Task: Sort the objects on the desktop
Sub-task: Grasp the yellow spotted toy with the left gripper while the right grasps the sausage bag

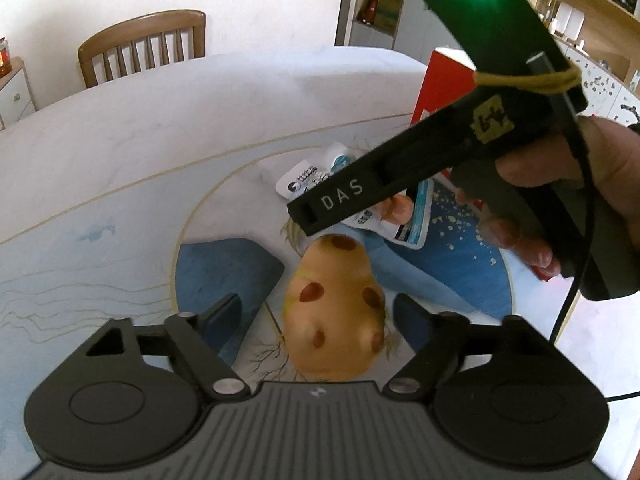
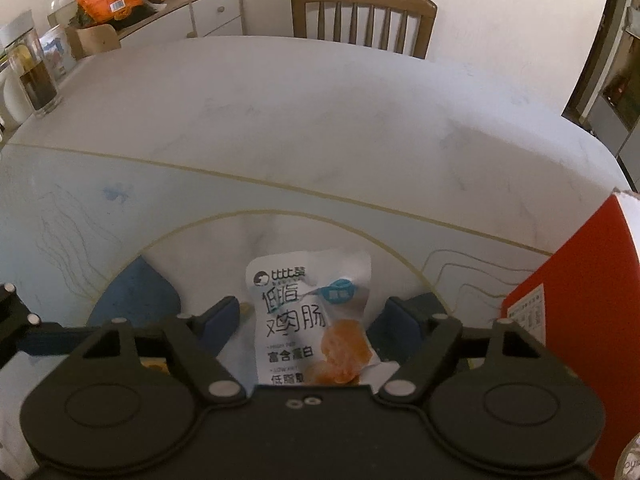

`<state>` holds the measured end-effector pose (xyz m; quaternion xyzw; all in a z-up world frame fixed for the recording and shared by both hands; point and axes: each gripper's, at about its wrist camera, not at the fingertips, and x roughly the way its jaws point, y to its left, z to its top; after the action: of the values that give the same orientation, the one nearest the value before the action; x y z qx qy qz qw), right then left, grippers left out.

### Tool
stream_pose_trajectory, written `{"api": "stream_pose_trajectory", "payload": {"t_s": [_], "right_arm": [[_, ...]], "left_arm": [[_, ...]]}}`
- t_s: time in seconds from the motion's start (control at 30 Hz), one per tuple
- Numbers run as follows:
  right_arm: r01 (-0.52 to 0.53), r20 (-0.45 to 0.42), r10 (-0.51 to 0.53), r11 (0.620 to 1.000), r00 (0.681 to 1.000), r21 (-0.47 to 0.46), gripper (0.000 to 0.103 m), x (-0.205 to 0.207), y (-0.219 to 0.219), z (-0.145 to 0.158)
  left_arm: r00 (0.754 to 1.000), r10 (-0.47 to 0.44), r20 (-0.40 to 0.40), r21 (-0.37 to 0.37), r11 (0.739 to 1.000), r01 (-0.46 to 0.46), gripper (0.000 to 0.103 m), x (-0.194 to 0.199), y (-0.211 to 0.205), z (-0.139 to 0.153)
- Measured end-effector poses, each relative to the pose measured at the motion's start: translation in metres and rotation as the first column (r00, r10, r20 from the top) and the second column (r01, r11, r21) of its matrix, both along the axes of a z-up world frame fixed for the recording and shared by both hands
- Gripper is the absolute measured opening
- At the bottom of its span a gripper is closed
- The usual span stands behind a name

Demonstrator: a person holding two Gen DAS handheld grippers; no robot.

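Wrist views: one spotted toy (image 1: pixel 334 312) and one snack packet (image 2: pixel 310 320), each between open tongs.

Home dining room: table (image 2: pixel 320 120), wooden chair (image 2: pixel 362 16), sideboard (image 2: pixel 208 12)

Each camera rides on its own gripper and looks steeply down along the fingers at the table (image 2: pixel 320 120), close above it. The left wrist view sits near a spotted toy (image 1: pixel 334 312) at lower centre and catches the right gripper's body crossing its upper right. The right wrist view faces a chair (image 2: pixel 362 16) at top centre. Both share the white snack packet (image 2: pixel 308 312), the red box (image 2: pixel 580 300) and that chair.
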<state>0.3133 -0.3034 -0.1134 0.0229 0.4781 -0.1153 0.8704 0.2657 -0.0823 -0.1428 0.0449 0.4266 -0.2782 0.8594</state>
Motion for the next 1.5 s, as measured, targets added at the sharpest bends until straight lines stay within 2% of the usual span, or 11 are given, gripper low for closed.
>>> {"api": "stream_pose_trajectory", "payload": {"t_s": [0.17, 0.47, 0.63, 0.9, 1.27, 1.5], "right_arm": [[-0.023, 0.018, 0.024, 1.0, 1.0, -0.005, 0.06, 0.003, 0.001, -0.003], [-0.024, 0.025, 0.024, 1.0, 0.999, -0.003, 0.055, 0.005, 0.0, -0.004], [-0.006, 0.027, 0.005, 1.0, 1.0, 0.02, 0.048, 0.008, -0.004, 0.001], [-0.006, 0.033, 0.006, 1.0, 0.999, -0.022, 0.045, 0.006, 0.0, 0.008], [0.028, 0.051, -0.027, 1.0, 0.998, -0.011, 0.045, -0.013, 0.0, 0.023], [0.051, 0.085, -0.052, 0.999, 0.995, 0.007, 0.045, -0.048, 0.008, 0.048]], "left_arm": [[1.0, -0.008, 0.016, 0.006, 1.0, 0.008, 0.072, -0.001, -0.001, 0.001], [0.999, -0.02, 0.032, 0.021, 1.0, 0.019, 0.064, -0.002, -0.004, 0.0], [0.998, -0.047, 0.033, 0.011, 0.999, 0.047, 0.048, -0.004, -0.008, 0.002], [0.999, -0.039, 0.037, 0.003, 0.999, 0.039, 0.047, -0.005, -0.005, 0.007], [0.998, -0.01, 0.069, -0.006, 1.0, 0.01, 0.047, -0.006, 0.007, 0.026], [0.996, 0.004, 0.087, -0.011, 1.0, -0.004, 0.047, -0.012, 0.013, 0.039]]}}
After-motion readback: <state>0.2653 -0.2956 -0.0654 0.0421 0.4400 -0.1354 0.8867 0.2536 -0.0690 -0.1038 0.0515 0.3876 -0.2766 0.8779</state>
